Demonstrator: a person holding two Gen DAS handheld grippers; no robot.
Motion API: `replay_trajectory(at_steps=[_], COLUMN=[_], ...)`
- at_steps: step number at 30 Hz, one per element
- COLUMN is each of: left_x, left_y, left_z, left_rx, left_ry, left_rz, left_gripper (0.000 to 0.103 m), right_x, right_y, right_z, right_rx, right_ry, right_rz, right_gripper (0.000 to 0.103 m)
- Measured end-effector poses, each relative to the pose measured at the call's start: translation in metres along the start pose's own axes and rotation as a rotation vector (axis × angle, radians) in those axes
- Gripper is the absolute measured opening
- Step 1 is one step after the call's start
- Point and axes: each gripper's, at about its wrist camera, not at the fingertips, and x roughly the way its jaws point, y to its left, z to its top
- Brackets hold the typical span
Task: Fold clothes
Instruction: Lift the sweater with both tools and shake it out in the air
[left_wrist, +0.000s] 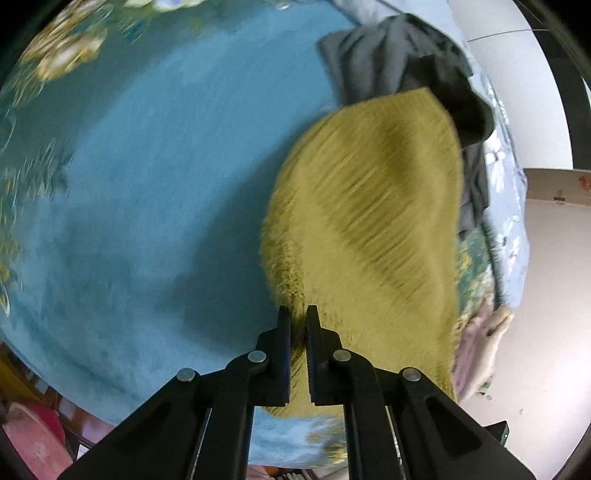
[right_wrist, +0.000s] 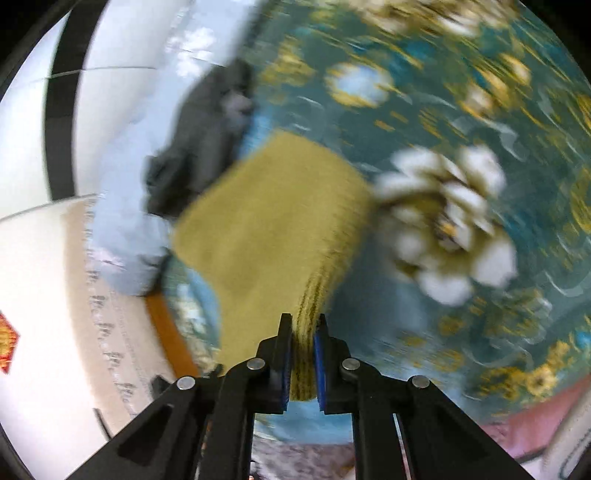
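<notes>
Writing: none is reading clearly; a red and gold sticker (right_wrist: 6, 341) to the right gripper's far left is too blurred.
Garment: one olive-yellow ribbed knit (left_wrist: 373, 206), soft and thick, is stretching ahead of both grippers over the bed.
Left gripper (left_wrist: 298, 314): is pinching a bunched edge of the knit, jaws nearly together.
Right gripper (right_wrist: 303, 319): is clamping a folded knit edge between blue pads.
Bed: teal floral cover (left_wrist: 147, 184) is lying beneath.
Other clothes: one dark grey heap (left_wrist: 399, 55) is sitting beyond the knit.
</notes>
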Motion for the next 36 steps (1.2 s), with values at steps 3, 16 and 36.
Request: replay_trajectory(at_steps=[3, 16, 36], left_x=[-0.038, -0.416, -0.059], left_y=[-0.021, -0.231, 0.018], left_z=[0.059, 0.089, -0.043], left_rx=[0.011, 0.428, 0.127], left_ry=[-0.005, -0.654, -0.076], left_rz=[0.002, -0.502, 0.018], left_gripper=[0.006, 0.006, 0.006], right_x=[0.031, -0.181, 0.025], right_y=[0.070, 0.439, 0.041], right_z=[0.039, 0.021, -0.057], right_rx=[-0.050, -0.699, -0.090], right_ry=[-0.026, -0.415, -0.007], right_rz=[0.066, 0.478, -0.108], right_gripper=[0.011, 0.010, 0.010])
